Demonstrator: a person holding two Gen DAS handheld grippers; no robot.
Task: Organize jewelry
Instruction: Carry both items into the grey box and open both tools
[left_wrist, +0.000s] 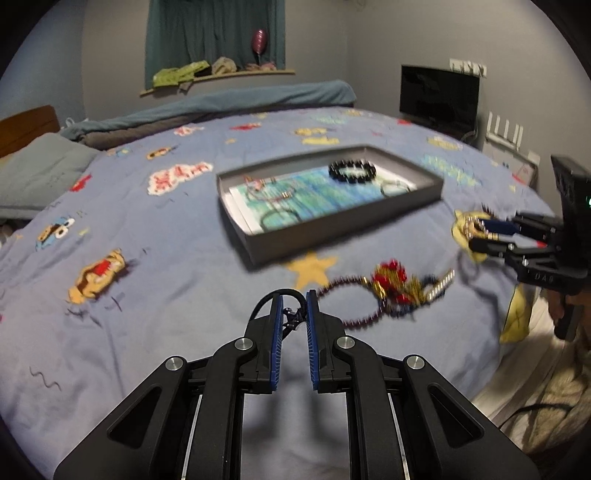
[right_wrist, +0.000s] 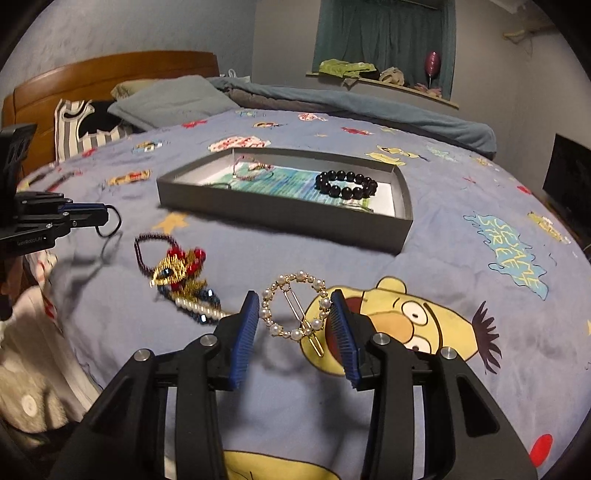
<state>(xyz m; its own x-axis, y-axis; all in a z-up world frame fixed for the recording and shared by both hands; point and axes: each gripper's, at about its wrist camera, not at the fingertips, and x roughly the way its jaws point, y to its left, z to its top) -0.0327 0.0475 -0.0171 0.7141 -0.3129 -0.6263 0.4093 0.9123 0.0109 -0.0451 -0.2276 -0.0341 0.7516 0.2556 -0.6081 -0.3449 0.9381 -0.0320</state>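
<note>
Your right gripper (right_wrist: 293, 325) clamps the pearl ring clip (right_wrist: 293, 308) just above the bedspread (right_wrist: 461, 206), your left gripper (left_wrist: 294, 317) pinches a thin black cord (left_wrist: 293, 314), and the grey tray (right_wrist: 404, 218) lies beyond.

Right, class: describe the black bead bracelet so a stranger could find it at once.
Start at the grey tray lying on the blue cartoon bedspread. Inside it, toward its right end in the right wrist view, sits the black bead bracelet. It is the only ring of large, round, glossy dark beads; the other pieces in the tray are thin and wiry.
</note>
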